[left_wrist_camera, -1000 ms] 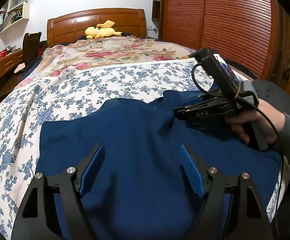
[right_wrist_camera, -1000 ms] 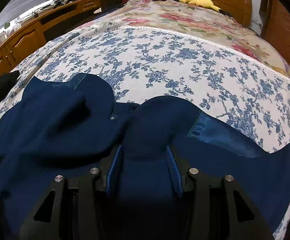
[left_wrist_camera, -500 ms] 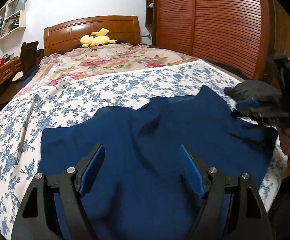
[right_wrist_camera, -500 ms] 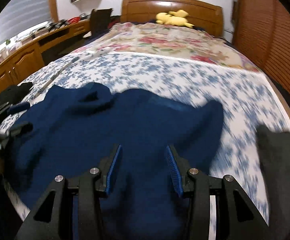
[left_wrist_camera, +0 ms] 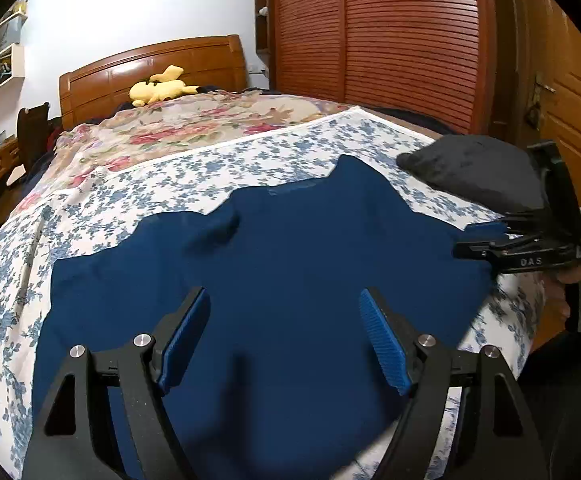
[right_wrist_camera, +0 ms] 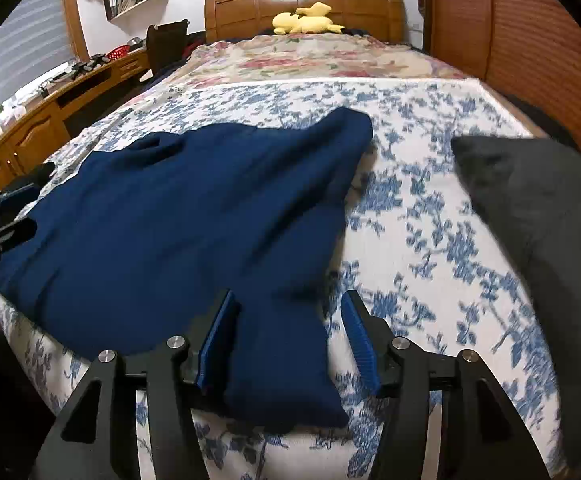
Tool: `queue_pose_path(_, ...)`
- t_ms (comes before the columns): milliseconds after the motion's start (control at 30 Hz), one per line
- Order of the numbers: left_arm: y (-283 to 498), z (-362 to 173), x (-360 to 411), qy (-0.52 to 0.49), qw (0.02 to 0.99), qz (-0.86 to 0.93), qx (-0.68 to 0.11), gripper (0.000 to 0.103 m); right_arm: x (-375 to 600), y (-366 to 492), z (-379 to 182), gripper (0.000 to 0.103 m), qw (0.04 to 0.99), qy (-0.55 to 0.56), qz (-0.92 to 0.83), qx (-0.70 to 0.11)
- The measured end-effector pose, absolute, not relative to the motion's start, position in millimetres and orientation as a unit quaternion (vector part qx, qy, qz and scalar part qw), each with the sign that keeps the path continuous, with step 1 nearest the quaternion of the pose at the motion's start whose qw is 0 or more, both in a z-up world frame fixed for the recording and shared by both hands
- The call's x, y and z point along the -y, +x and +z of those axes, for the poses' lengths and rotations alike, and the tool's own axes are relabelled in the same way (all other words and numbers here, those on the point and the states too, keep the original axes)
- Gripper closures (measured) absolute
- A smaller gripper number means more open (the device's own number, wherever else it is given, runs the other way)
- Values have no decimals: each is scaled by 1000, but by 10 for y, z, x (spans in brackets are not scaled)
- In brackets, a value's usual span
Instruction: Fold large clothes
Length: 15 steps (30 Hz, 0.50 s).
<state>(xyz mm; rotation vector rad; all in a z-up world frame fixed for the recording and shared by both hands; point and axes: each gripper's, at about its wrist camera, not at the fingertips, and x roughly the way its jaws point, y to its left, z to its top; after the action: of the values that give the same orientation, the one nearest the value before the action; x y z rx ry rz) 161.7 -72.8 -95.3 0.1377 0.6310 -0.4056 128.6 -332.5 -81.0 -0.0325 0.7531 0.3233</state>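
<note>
Garment (right_wrist_camera: pixel 178 216) lies spread across the bedspread (right_wrist_camera: pixel 430 240), its near corner between the opening, unclamped jaws of the right gripper (right_wrist_camera: pixel 288 344); left gripper (left_wrist_camera: pixel 284 340) hovers wide, empty.

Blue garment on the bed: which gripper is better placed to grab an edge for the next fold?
Probably the right gripper: its opening jaws straddle the blue garment at its near corner. The left gripper stands open over the cloth's middle, away from any edge.

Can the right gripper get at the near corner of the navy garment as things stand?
Probably yes. The right gripper hangs right over the navy garment, its fingers opening with that corner lying loose between them, and nothing covers it on the floral sheet.
</note>
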Motion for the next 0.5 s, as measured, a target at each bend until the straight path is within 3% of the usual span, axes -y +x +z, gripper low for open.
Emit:
queue_pose_path(367,1428,-1152,788,68,923,-193,-325,25,3387,1295,-866,45,912,-16,173,-373)
queue_pose_path(500,1413,-1218,744,65,922,-187,-333,25,3430,1257,-853,38,914,-18,169,-367)
